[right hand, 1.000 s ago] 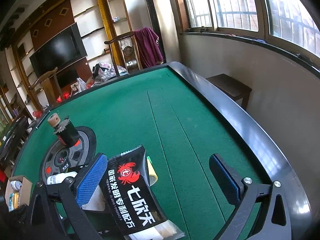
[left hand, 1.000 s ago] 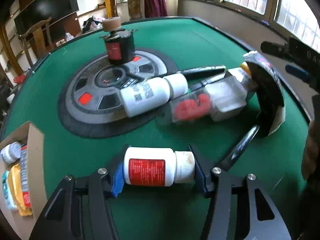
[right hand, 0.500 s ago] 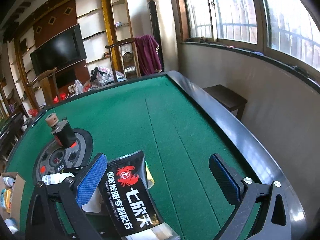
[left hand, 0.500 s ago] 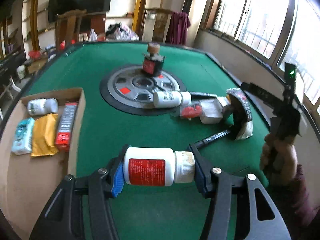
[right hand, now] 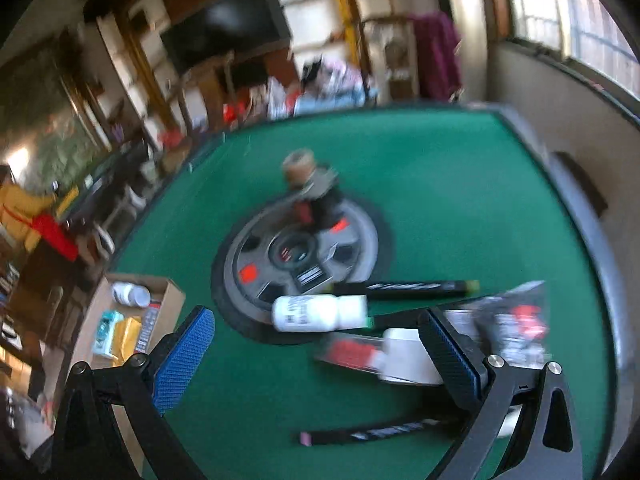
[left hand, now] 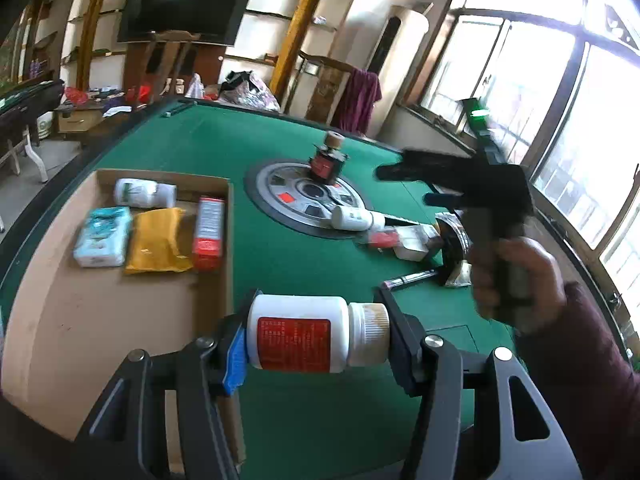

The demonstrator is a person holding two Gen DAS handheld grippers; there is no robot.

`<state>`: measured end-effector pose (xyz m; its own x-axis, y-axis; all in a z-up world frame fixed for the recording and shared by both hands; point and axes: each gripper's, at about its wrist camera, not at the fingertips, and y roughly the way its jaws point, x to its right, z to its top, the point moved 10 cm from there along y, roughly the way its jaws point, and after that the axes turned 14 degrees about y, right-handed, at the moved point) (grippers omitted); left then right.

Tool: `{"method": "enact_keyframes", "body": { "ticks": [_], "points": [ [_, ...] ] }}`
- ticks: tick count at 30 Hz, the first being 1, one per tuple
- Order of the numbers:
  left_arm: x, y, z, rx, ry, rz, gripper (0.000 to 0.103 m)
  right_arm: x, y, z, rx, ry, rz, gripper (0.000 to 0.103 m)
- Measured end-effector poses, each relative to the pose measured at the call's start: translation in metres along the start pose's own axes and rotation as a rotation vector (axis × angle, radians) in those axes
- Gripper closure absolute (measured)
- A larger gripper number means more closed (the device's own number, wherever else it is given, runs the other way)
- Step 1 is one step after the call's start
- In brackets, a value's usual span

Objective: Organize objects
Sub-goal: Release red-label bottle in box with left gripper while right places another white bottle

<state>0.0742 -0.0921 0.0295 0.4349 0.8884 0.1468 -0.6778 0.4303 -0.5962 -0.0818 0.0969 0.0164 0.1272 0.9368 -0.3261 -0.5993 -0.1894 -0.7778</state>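
Left gripper (left hand: 316,344) clamped on white bottle (left hand: 298,338); right gripper (right hand: 320,354) jaws apart, empty.
Bottle sat sideways at lower centre of left wrist view, beside the cardboard box (left hand: 224,264) edge; box at left already contained packets. Right wrist view blurred.

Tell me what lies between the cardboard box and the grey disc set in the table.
Only bare green felt separates the cardboard box from the grey disc, as the left wrist view shows. The right wrist view, though blurred, agrees.
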Motion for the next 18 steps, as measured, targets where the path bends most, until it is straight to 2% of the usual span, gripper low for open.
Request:
{"method": "enact_keyframes", "body": {
  "ticks": [4, 6, 10, 16, 18],
  "points": [
    [-0.025, -0.014, -0.009, 0.015, -0.044, -0.003, 0.047, -0.003, 0.033, -0.007, -0.067, -0.036, -0.089, 0.000],
    [-0.038, -0.019, -0.015, 0.022, -0.069, 0.000, 0.047, 0.002, 0.041, -0.007, -0.061, -0.070, -0.177, 0.000],
    [-0.058, -0.019, -0.024, 0.023, -0.112, -0.003, 0.047, 0.001, 0.052, -0.003, -0.061, -0.114, -0.251, 0.000],
    [-0.072, -0.014, -0.037, 0.009, -0.157, -0.021, 0.047, 0.007, 0.077, -0.011, -0.131, -0.085, -0.292, 0.001],
    [-0.075, -0.012, -0.041, 0.002, -0.161, -0.022, 0.047, 0.011, 0.083, -0.015, -0.139, -0.075, -0.297, 0.007]
  ]
}}
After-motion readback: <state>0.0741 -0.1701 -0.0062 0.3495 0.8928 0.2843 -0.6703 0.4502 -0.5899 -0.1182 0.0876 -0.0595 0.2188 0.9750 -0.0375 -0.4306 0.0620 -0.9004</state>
